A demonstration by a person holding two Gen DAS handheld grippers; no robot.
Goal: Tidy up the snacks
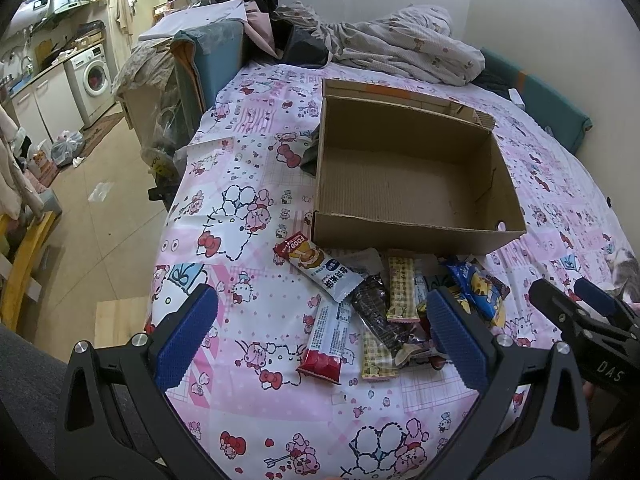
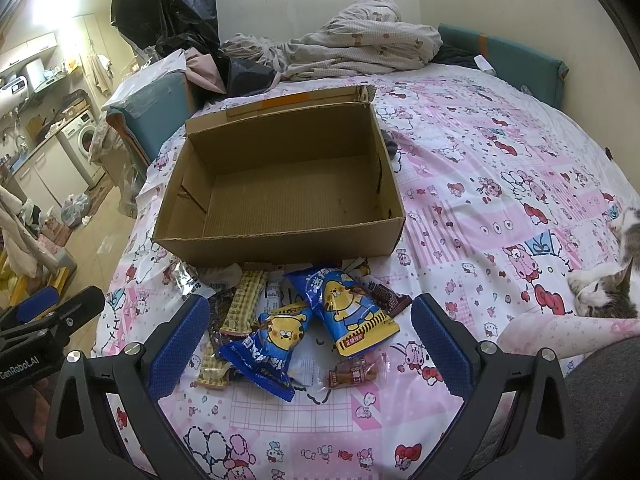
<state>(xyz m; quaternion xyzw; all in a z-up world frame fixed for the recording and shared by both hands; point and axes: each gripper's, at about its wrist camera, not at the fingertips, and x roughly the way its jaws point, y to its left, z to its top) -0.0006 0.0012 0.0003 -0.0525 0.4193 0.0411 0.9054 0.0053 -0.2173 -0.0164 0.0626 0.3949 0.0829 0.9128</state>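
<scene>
Your left gripper (image 1: 320, 336) hovers with jaws wide, holding nothing, above a red-and-white wrapped snack bar (image 1: 326, 342). Your right gripper (image 2: 310, 340) is likewise wide and empty, over two blue crinkly snack bags printed with a yellow cartoon (image 2: 348, 312). The snack pile lies on the pink cartoon-print bedsheet (image 2: 480, 184); at its 12 o'clock sits the open, empty brown cardboard box (image 2: 280, 240).

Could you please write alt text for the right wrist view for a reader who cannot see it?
An empty cardboard box sits on a pink cartoon-print bedsheet, with a pile of snack packets, including two blue bags, loose in front of it. The open right gripper hovers over the pile; a cat lies at the right edge.
</scene>
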